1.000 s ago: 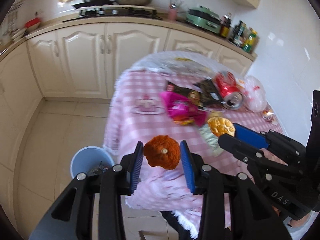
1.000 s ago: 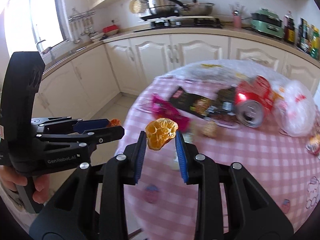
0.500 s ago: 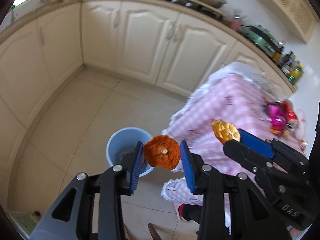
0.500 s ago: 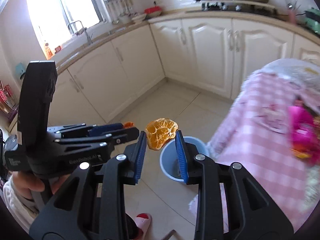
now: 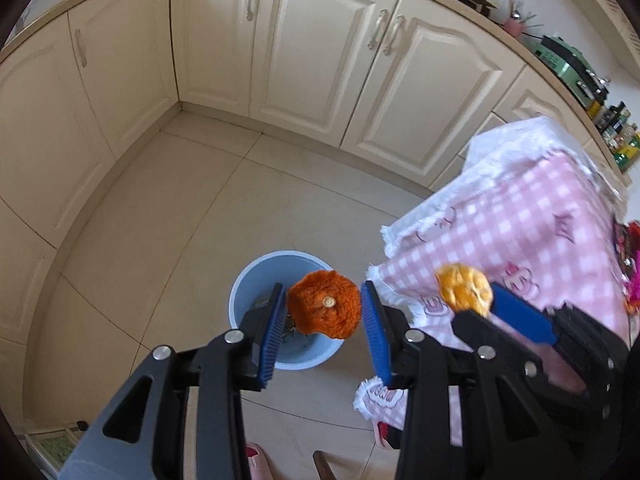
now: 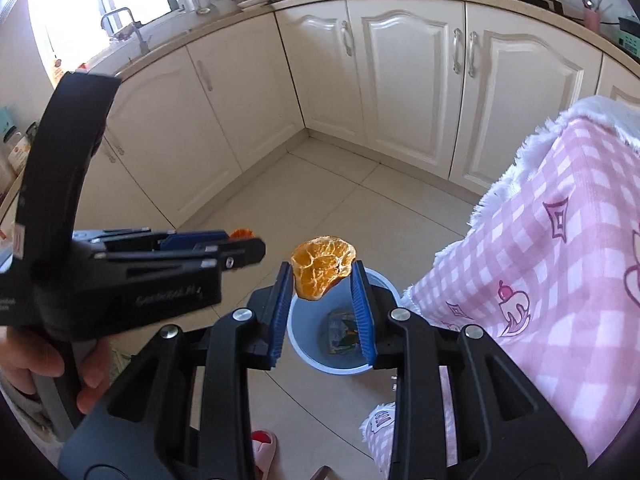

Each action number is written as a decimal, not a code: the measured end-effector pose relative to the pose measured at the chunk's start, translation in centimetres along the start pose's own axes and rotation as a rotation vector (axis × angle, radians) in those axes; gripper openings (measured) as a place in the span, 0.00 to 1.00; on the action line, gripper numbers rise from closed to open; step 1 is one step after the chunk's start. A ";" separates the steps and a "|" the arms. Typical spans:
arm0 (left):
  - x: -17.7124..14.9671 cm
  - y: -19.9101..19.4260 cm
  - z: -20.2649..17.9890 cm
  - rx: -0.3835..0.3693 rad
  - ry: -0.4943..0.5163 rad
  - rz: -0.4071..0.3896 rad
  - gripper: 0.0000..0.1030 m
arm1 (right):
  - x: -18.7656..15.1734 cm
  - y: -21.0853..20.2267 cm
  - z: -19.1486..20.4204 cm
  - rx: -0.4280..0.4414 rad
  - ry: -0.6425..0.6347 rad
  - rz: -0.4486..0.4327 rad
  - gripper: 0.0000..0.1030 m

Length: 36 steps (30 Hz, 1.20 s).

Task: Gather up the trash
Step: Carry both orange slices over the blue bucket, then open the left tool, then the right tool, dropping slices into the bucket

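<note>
My left gripper (image 5: pixel 323 310) is shut on a dark orange peel (image 5: pixel 324 310) with its stem button showing. It hangs over the light blue bin (image 5: pixel 256 280) on the floor. My right gripper (image 6: pixel 323 280) is shut on a paler orange peel (image 6: pixel 322 270), white pith side facing me, above the same bin (image 6: pixel 384 280). The bin holds some wrappers. The right gripper with its peel also shows in the left wrist view (image 5: pixel 464 292), just right of the left one. The left gripper shows in the right wrist view (image 6: pixel 240 246) to the left.
The table with a pink checked cloth (image 5: pixel 540 240) stands to the right, its cloth hanging near the bin. Cream cabinets (image 5: pixel 320 60) line the back and left. Tiled floor (image 5: pixel 200 220) lies around the bin. A pink slipper (image 6: pixel 264 444) shows at the bottom.
Both grippers swung left from the table top to above the bin, each still holding its peel. The bin now lies directly under the jaws.
</note>
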State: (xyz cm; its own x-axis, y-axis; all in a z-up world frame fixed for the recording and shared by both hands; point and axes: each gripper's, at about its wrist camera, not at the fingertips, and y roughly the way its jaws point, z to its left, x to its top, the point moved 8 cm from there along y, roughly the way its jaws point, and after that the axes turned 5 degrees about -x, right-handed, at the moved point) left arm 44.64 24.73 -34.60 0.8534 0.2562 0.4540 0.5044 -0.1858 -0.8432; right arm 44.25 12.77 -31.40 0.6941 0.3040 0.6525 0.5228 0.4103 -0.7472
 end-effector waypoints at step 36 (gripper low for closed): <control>-1.2 -9.0 4.6 0.067 -0.067 -0.126 0.52 | 4.7 -1.1 1.0 -0.024 0.068 -0.073 0.59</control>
State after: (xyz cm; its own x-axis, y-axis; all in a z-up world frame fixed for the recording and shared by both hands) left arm 38.45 30.45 -28.94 0.7720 0.3368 0.5390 0.5951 -0.0852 -0.7991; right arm 46.48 14.67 -27.39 0.6853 0.2140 0.6961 0.5845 0.4085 -0.7010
